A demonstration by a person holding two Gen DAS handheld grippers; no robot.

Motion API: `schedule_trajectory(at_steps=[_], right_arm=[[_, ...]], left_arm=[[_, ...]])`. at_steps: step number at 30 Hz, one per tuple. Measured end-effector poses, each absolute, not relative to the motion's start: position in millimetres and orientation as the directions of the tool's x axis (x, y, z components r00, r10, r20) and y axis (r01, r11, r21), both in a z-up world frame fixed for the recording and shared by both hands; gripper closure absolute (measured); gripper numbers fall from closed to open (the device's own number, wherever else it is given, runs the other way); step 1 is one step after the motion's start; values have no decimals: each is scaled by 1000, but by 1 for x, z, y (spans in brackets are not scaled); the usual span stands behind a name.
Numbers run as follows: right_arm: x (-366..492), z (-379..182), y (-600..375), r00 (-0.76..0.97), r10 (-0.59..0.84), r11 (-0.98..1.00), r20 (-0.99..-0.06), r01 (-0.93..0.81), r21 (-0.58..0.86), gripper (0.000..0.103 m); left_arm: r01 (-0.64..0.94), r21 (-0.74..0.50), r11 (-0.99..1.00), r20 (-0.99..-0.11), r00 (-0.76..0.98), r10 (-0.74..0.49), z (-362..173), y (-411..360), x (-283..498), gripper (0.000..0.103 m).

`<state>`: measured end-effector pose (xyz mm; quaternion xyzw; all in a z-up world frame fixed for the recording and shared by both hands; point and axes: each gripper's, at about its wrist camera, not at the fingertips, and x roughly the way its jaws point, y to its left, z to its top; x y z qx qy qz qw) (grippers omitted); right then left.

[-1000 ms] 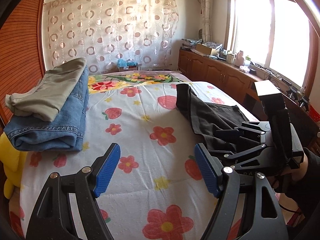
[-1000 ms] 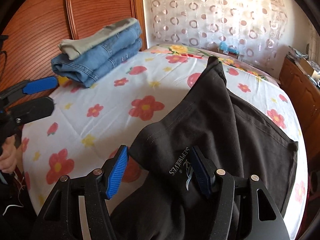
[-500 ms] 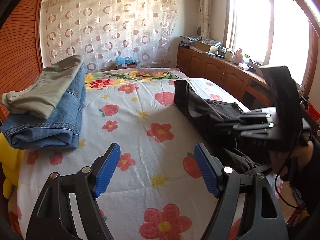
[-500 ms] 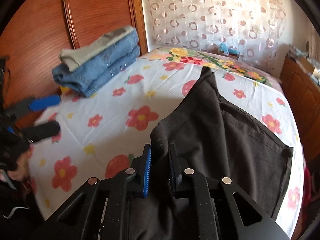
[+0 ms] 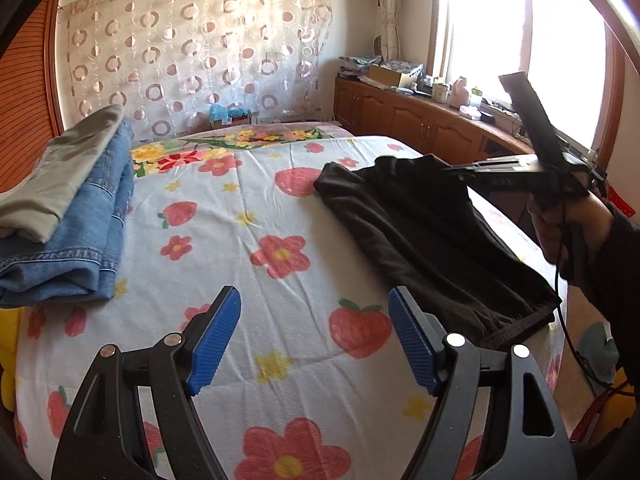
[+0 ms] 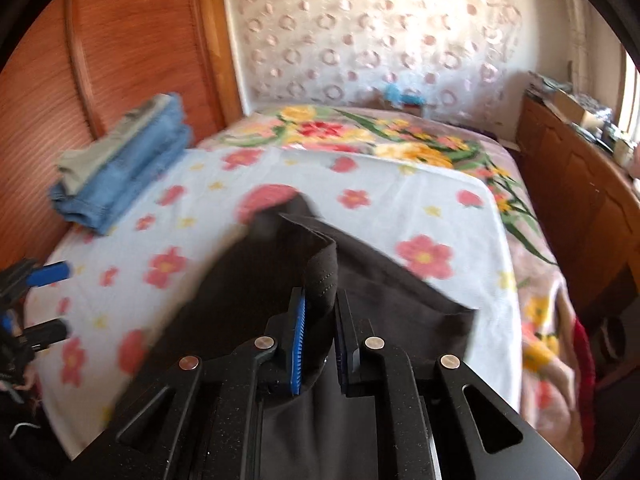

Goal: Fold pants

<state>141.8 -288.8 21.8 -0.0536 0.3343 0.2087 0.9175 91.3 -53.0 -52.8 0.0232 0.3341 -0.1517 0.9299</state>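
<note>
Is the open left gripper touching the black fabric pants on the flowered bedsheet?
Apart. In the left wrist view, the left gripper hovers open over bare flowered bedsheet; the black fabric pants lie off to its right.

Black pants (image 6: 248, 300): soft matt cloth w/ stitched hem; folded jeans (image 5: 92, 224) coarse blue denim, khaki pair (image 5: 60, 176) on top smooth woven cloth. Bedspread (image 5: 256, 280): printed floral cloth, lightly creased, matt. Left gripper (image 5: 314, 344) & right gripper (image 6: 320, 320): matt black plastic w/ ribbed blue pads, shiny metal pins; headboard (image 6: 132, 48) & cabinets (image 5: 416, 120) glossy wood; curtain (image 5: 192, 60) sheer cloth.
</note>
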Motion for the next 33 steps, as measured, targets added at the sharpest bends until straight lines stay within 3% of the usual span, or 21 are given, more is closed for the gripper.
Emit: schedule_trajectory(at_steps=[7, 13, 21, 22, 24, 25, 29, 33], right_arm=[[170, 9, -315, 710, 269, 949, -650, -310, 54, 90], [171, 0, -320, 691, 284, 953, -665, -279, 117, 58], [176, 3, -332, 690, 260, 959, -675, -267, 96, 55], [178, 3, -334, 690, 258, 960, -677, -262, 98, 56], [181, 4, -335, 693, 271, 957, -669, -269, 108, 90], [183, 5, -336, 689, 281, 953, -668, -281, 111, 97], [171, 16, -341, 759, 280, 955, -587, -282, 90, 99], [177, 8, -353, 756, 188, 980, -627, -188, 68, 99]], left_arm=[[300, -61, 952, -637, 723, -268, -56, -54, 88, 26], [314, -52, 948, -647, 712, -272, -59, -60, 90, 26], [327, -58, 943, -663, 694, -281, -65, -68, 97, 26], [329, -58, 943, -665, 691, -282, -66, -68, 97, 26], [331, -54, 942, -670, 687, -280, -68, -70, 97, 26], [332, -52, 942, -673, 686, -279, -69, -71, 97, 26], [331, -55, 942, -673, 685, -280, -70, -70, 95, 26], [335, -61, 940, -676, 679, -286, -71, -73, 98, 26]])
